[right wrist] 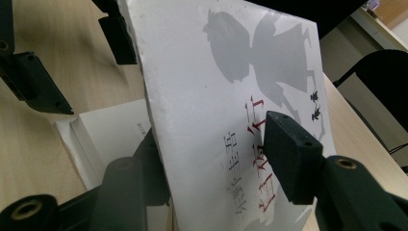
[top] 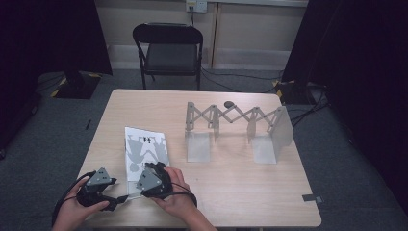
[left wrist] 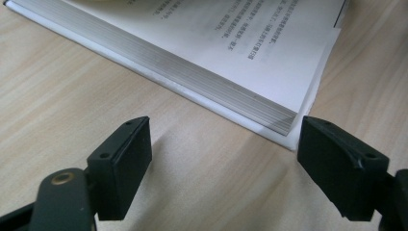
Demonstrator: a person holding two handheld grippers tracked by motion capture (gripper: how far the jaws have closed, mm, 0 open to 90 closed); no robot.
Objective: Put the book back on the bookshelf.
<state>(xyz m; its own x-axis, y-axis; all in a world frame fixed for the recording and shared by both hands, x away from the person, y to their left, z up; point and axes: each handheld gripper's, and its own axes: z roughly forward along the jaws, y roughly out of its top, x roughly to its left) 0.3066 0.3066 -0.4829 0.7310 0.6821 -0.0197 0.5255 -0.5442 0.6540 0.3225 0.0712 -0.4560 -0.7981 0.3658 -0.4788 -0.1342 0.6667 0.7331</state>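
Observation:
A white book with grey silhouettes on its cover lies at the table's front left. In the right gripper view, my right gripper is shut on the front cover and holds it tilted up off the page block; one jaw lies on the printed face and the other under it. My left gripper stands open just above the table, its jaws on either side of the near corner of the page block, without touching it. In the high view a hand holds each gripper: left gripper, right gripper.
An extendable metal book rack with two upright end plates stands at the table's middle right, a small dark object behind it. A black chair stands beyond the far edge. The table's front edge is close to the hands.

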